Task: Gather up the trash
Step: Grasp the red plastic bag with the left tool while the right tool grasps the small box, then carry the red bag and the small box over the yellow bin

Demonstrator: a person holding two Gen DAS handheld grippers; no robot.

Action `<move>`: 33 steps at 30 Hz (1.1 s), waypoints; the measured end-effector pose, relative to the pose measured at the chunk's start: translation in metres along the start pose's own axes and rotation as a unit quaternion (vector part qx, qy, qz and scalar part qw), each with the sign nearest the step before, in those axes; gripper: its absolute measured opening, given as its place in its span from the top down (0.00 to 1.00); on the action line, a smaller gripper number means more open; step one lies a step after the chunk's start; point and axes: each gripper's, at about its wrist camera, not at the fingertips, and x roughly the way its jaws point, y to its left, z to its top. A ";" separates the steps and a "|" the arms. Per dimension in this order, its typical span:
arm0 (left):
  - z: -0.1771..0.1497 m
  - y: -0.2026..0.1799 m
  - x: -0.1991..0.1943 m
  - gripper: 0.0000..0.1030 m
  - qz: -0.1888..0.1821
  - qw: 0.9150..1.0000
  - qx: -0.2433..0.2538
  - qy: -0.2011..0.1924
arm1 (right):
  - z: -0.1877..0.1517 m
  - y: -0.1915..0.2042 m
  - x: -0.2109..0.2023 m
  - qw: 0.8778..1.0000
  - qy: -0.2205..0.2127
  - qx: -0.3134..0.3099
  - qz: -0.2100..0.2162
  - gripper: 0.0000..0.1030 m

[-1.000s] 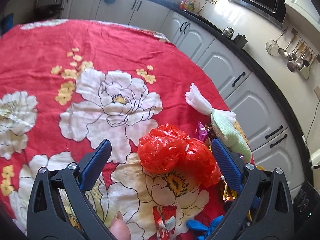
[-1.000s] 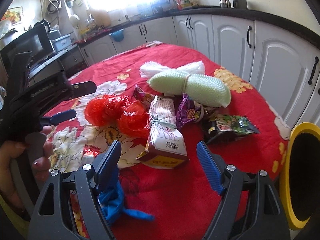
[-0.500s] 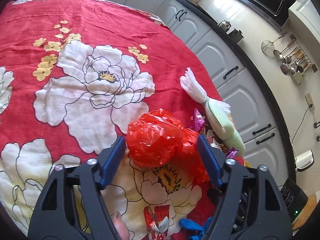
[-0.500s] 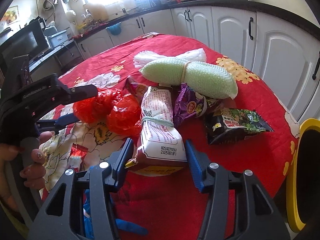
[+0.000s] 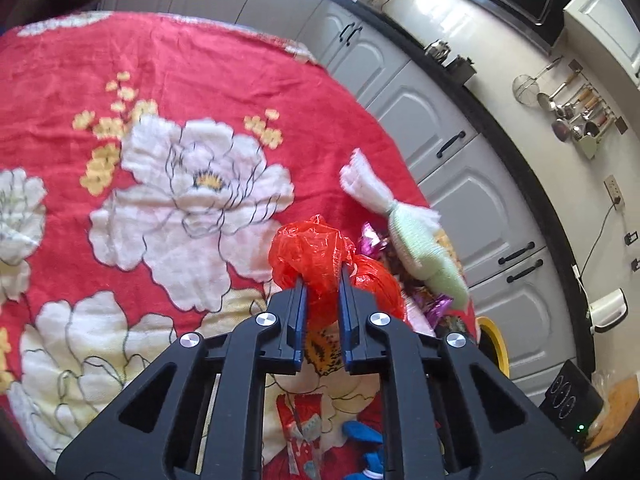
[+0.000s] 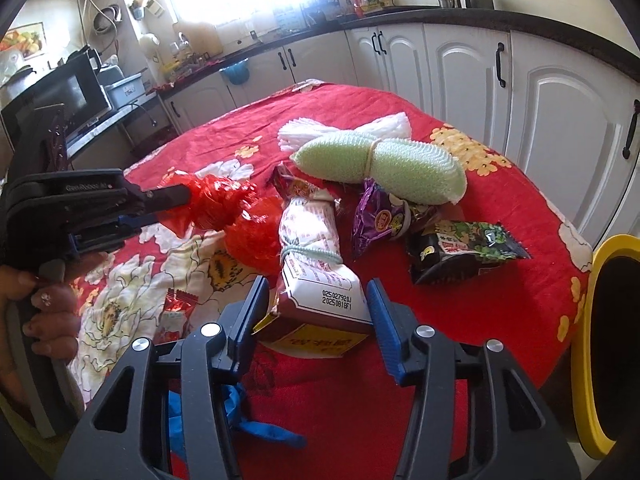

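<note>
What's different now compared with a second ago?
The left gripper has closed on the red plastic bag, pinching it. The right gripper moved forward and narrowed around the white packet, not yet clamped. The green sponge, purple wrapper and dark snack bag stayed put.

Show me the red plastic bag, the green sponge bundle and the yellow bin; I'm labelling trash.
red plastic bag (image 5: 310, 252), left wrist view, crumpled top beyond the fingers.
green sponge bundle (image 6: 404, 168), right wrist view, right half.
yellow bin (image 6: 585, 320), right wrist view, left rim.
</note>
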 end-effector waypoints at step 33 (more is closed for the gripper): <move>-0.022 -0.130 -0.054 0.93 -0.082 0.988 0.114 -0.068 | 0.006 -0.076 -0.109 0.990 -0.116 0.077 -0.036 0.58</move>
